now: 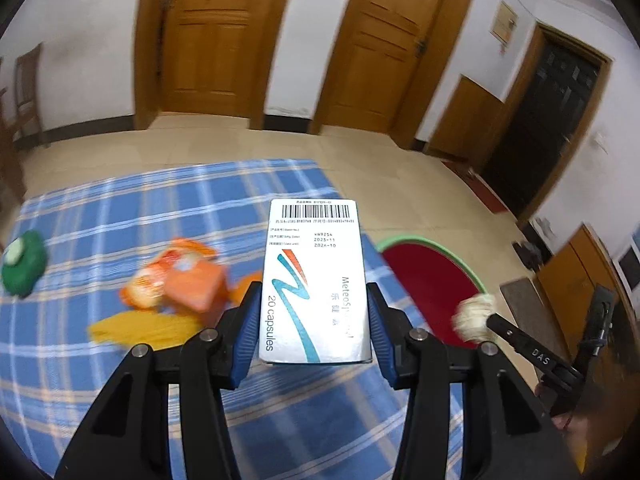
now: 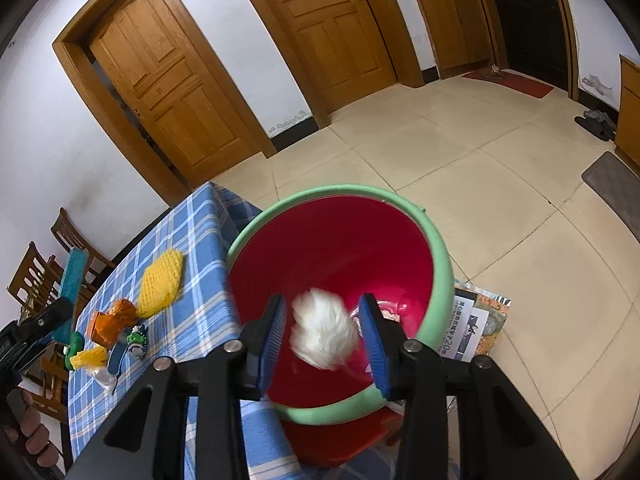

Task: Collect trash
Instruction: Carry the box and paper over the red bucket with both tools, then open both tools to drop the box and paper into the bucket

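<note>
Left wrist view
- Left gripper (image 1: 314, 320): we see its jaws clamped on the long sides of the box (image 1: 316, 280), lifted above the tabletop (image 1: 120, 208).
- Box axis: its long axis runs straight ahead along the fingers, barcode end pointing away from us, the "20 capsules" end nearest the camera.
- Other trash: an orange wrapper (image 1: 188, 280), a yellow piece (image 1: 140, 328) and a green item (image 1: 22, 264) lie on the cloth, blurred.
- Bin (image 1: 436, 276): just off the tabletop's right edge, ahead and right of the box.

Right wrist view
- Right gripper (image 2: 326, 336): jaws apart, over the bin's (image 2: 438, 280) mouth.
- Wad (image 2: 324, 330): a white crumpled wad sits between the jaws; it looks clear of both pads and is blurred, so we judge it is dropping into the bin.
- Step: we judge one piece is being dumped while the box waits its turn.
- Next move: carry the box rightward over the rim, tip its far end down, then part the jaws.
</note>
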